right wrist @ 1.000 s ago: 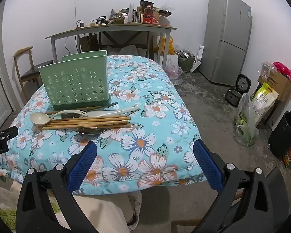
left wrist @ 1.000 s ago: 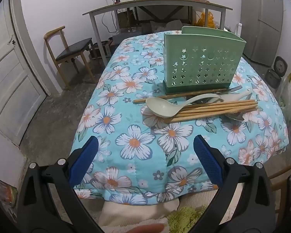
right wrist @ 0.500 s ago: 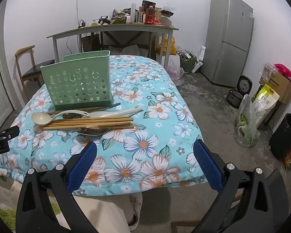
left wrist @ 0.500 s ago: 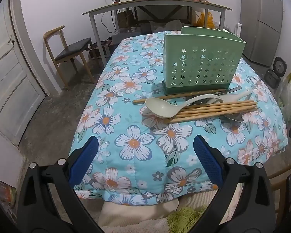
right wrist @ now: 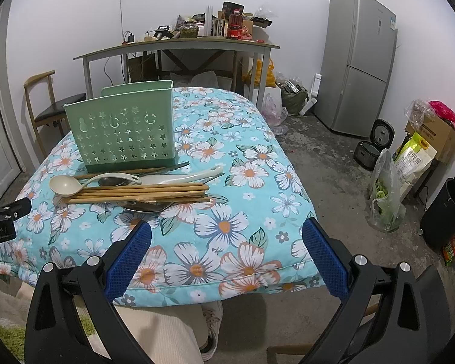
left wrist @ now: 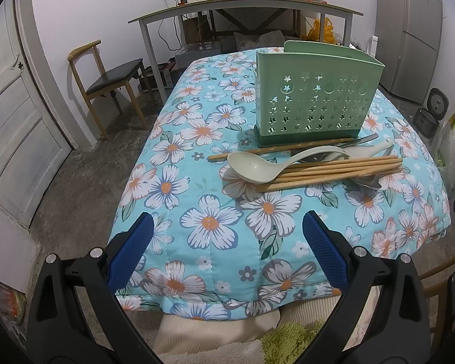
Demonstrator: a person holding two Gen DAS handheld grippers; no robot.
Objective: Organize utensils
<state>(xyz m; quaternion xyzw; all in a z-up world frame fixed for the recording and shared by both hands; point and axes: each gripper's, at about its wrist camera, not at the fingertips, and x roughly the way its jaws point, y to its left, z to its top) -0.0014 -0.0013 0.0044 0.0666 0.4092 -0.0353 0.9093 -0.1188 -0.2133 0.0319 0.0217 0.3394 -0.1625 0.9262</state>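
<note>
A green perforated utensil holder [left wrist: 315, 103] stands upright on the floral-covered table [left wrist: 209, 221]; it also shows in the right wrist view [right wrist: 124, 130]. In front of it lies a pile: a cream ladle spoon [left wrist: 257, 165], several wooden chopsticks [left wrist: 342, 171], a white soup spoon [left wrist: 370, 148] and metal spoons partly under them. The pile shows in the right wrist view with the ladle [right wrist: 66, 185] and chopsticks [right wrist: 142, 192]. My left gripper [left wrist: 227, 251] is open and empty, near the table's front edge. My right gripper [right wrist: 226, 256] is open and empty, at the front right.
A wooden chair [left wrist: 106, 82] and a cluttered grey desk [left wrist: 245, 6] stand behind the table. A white door [left wrist: 12, 121] is at the left. A fridge [right wrist: 361, 60], bags [right wrist: 385, 194] and a black bin [right wrist: 446, 209] are on the floor at the right.
The right gripper has moved slightly forward toward the table, so the holder and pile look a little nearer. The left view has barely changed. Both stay open.
</note>
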